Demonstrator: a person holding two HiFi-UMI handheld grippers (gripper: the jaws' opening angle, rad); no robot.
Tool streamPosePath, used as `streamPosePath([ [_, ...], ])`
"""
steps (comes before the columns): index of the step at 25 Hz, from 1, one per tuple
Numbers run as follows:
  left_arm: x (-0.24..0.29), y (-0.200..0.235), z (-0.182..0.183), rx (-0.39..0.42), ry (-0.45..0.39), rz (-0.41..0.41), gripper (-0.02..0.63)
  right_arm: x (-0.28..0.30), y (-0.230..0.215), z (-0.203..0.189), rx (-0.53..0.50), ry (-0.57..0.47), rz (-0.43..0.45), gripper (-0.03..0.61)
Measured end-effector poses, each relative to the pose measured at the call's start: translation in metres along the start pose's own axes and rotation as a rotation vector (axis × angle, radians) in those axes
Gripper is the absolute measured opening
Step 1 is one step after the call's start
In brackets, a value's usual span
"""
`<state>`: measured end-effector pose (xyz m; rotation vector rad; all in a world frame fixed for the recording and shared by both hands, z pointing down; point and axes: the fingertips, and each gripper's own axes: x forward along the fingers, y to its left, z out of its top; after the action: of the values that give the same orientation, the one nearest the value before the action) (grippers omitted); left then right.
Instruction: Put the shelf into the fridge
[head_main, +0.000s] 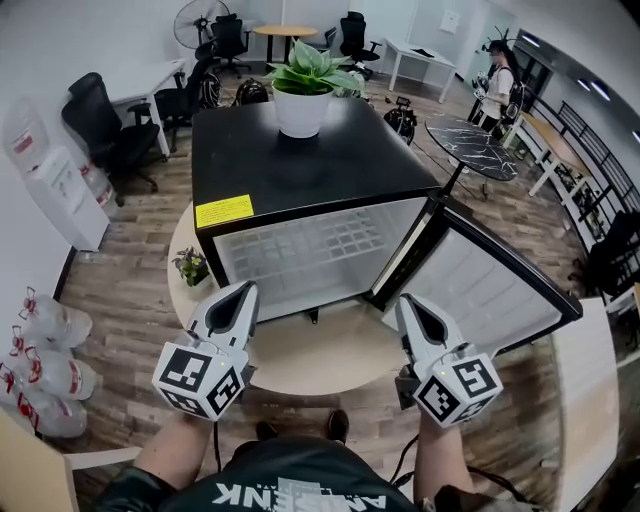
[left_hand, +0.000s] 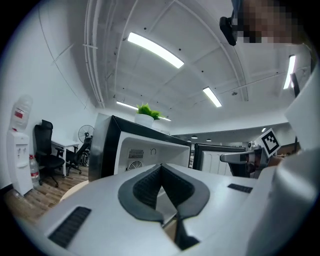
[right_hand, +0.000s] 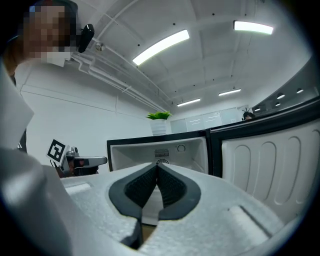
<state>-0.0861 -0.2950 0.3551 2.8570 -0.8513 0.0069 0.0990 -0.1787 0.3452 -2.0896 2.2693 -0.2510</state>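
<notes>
A black mini fridge (head_main: 300, 165) stands on a round wooden table (head_main: 320, 360), its door (head_main: 490, 290) swung open to the right. Inside the white cavity I see a white wire grid (head_main: 320, 245), apparently the shelf, lying across it. My left gripper (head_main: 247, 290) hovers in front of the fridge's lower left corner, shut and empty. My right gripper (head_main: 405, 303) hangs by the door hinge, also shut and empty. In the left gripper view the fridge (left_hand: 145, 150) is ahead of the closed jaws. The right gripper view looks into the cavity (right_hand: 165, 152).
A potted plant (head_main: 305, 85) sits on the fridge top, and a small plant (head_main: 190, 265) stands on the table at the fridge's left. A water dispenser (head_main: 55, 185), water bottles (head_main: 45, 370) and office chairs are at the left. A dark round table (head_main: 470, 145) and a person (head_main: 497, 85) are behind.
</notes>
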Motion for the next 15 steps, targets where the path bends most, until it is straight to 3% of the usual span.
streamPosePath([
  [8, -0.008, 0.004, 0.002, -0.026, 0.014, 0.103, 0.003, 0.007, -0.001, 0.003, 0.001, 0.021, 0.049, 0.006],
  [15, -0.007, -0.012, 0.01, -0.003, -0.003, 0.049, 0.002, 0.013, 0.002, 0.012, -0.032, 0.03, 0.092, 0.006],
])
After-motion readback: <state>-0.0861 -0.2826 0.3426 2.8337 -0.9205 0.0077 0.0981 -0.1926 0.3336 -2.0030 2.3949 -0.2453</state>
